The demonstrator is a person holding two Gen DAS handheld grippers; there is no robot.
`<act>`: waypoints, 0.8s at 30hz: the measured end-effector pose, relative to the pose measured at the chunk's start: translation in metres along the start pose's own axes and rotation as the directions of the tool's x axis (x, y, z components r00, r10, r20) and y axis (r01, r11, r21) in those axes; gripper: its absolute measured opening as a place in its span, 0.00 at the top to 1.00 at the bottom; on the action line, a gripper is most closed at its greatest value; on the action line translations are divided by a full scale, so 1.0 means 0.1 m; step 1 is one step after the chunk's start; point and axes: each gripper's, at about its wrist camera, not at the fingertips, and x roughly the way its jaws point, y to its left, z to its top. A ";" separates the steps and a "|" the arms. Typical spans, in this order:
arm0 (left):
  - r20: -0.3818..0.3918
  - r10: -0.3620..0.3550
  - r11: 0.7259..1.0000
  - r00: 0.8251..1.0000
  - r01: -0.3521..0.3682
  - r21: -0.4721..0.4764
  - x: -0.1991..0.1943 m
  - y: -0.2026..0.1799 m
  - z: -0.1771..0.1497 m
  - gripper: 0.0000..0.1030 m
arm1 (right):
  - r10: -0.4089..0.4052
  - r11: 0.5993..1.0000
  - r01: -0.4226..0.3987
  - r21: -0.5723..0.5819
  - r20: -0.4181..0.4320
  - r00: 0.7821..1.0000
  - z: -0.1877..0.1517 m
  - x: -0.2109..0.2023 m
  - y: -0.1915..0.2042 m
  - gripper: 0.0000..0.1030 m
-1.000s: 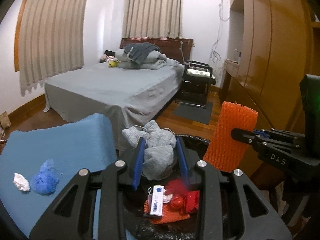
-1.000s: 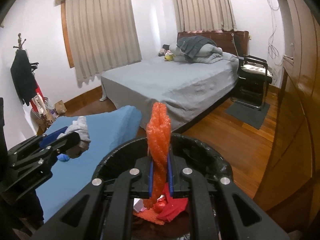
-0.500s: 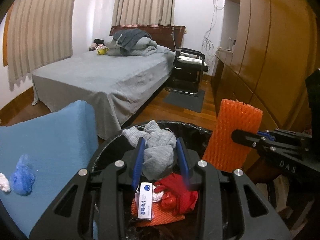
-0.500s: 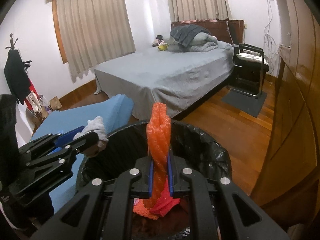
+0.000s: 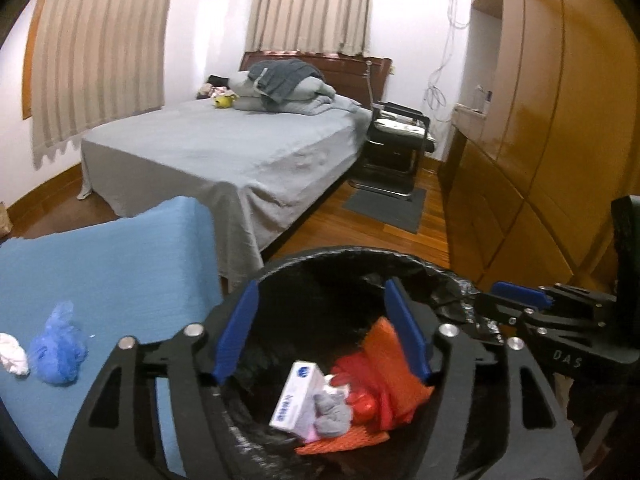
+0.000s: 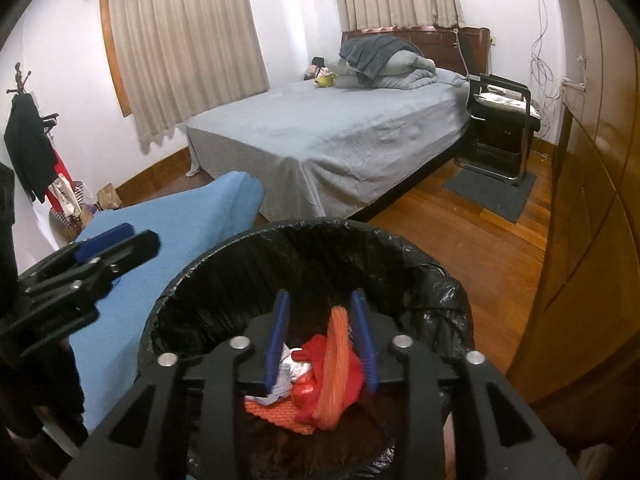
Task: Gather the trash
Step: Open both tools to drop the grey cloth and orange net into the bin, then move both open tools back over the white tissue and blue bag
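Observation:
The black-lined trash bin (image 5: 360, 256) stands right under both grippers. My left gripper (image 5: 322, 332) hangs over it with its jaws opening and nothing between them. The grey cloth (image 5: 332, 416) lies in the bin beside a white box (image 5: 296, 396) and red scraps. My right gripper (image 6: 320, 340) is over the bin (image 6: 320, 228) too, jaws opening. The orange foam net (image 6: 336, 360) is a blur between them, loose from the pads and dropping onto the trash. A blue crumpled wad (image 5: 58, 356) and a white wad (image 5: 12, 360) lie on the blue-covered table (image 5: 120, 272).
A grey bed (image 6: 340, 132) fills the middle of the room, with a black chair (image 6: 504, 120) at its far right. A wooden wardrobe (image 6: 592, 200) runs along the right. A coat stand (image 6: 28, 140) stands at the left wall. Wooden floor (image 6: 460, 220) lies beyond the bin.
Both grippers sank towards the bin and opened. The grey cloth left the left gripper and now lies in the bin. The orange net slipped out of the right gripper and is falling.

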 end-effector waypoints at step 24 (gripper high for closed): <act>0.066 0.315 0.941 0.947 -0.302 -0.154 -1.28 1.26 -0.22 0.13 | 0.091 0.987 -0.076 -0.143 0.105 0.990 0.13 0.01 1.42 0.06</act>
